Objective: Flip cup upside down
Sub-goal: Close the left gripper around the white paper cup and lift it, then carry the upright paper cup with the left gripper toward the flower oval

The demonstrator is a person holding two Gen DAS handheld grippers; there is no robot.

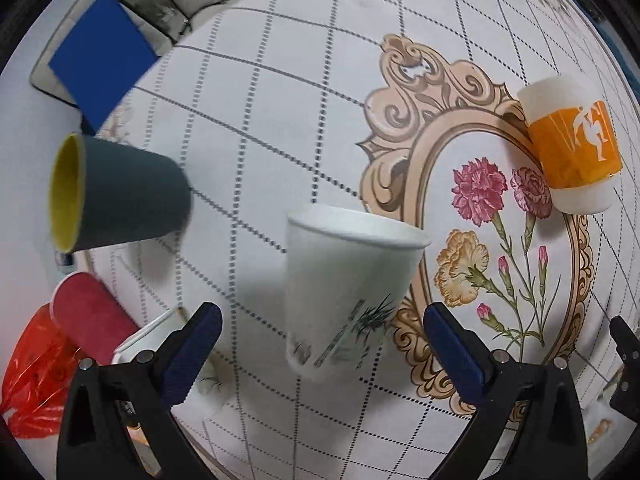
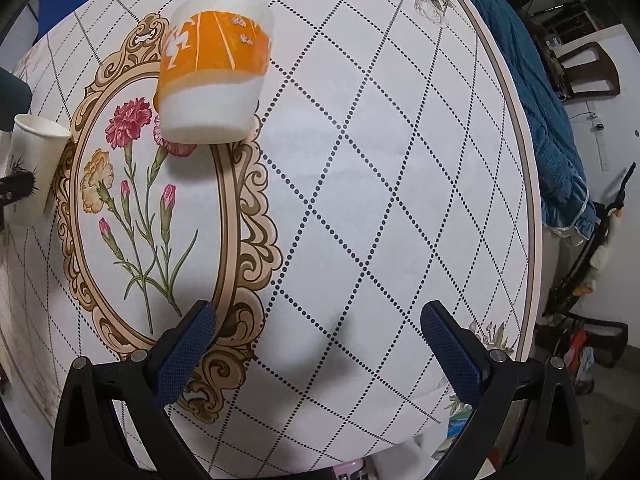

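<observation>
both grippers, left gripper [image 1: 322, 354] and right gripper [image 2: 318, 340], gape wide holding nothing, and the white paper cup [image 1: 344, 288] at frame centre sits rim-up, so flipping's undone.

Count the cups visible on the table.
4, possibly more hidden: white paper cup centre, dark cup with yellow inside left, red cup lower left, orange-and-white cup right.

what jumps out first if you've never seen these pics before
The eye lands first on the white paper cup with a green plant print, mouth up and tilted, between the open fingers of the left gripper. Next comes the orange-and-white plastic cup, standing upside down on the ornate oval flower frame printed on the tablecloth. At the left view's edge, a dark teal cup with a yellow inside stands out.
</observation>
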